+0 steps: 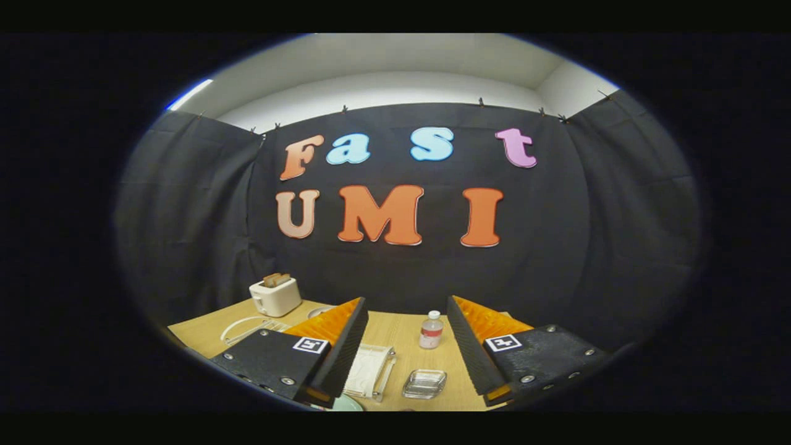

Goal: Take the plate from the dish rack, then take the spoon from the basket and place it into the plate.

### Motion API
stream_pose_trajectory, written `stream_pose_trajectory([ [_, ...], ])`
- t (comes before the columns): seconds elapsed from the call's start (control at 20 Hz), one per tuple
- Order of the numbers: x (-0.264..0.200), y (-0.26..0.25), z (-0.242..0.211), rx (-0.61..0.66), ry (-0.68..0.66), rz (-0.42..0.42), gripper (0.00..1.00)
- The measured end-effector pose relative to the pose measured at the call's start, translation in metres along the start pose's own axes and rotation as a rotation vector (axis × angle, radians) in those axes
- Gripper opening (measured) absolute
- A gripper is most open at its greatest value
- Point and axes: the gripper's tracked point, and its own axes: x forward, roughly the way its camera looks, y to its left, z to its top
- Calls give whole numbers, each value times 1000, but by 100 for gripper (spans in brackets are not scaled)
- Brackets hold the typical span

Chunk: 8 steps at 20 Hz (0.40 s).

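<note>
a light wooden table (401, 340) spreads below the gripper (408, 337), whose fingers stand wide apart with nothing between them. a cream toaster (275, 295) with bread sits far left. a white wire dish rack (369, 371) lies just beside the left finger. a clear glass tray (424, 384) rests between the fingers, a small clear plastic bottle (431, 330) beyond it.

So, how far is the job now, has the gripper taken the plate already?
Nothing looks done yet. The gripper is raised above the wooden table with its jaws wide open and nothing between them. A white rack with a pale plate edge beside it lies between the fingers, untouched. A clear dish and a small bottle stand just ahead. Taking the plate, then the spoon, is all left.
</note>
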Motion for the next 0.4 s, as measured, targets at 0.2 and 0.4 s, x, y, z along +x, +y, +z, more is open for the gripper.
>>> stream_pose_trajectory([
  [0.2, -2, -5, 18, 12, -43, -16, 77],
  [0.4, -3, -7, 22, -8, -55, -21, 79],
])
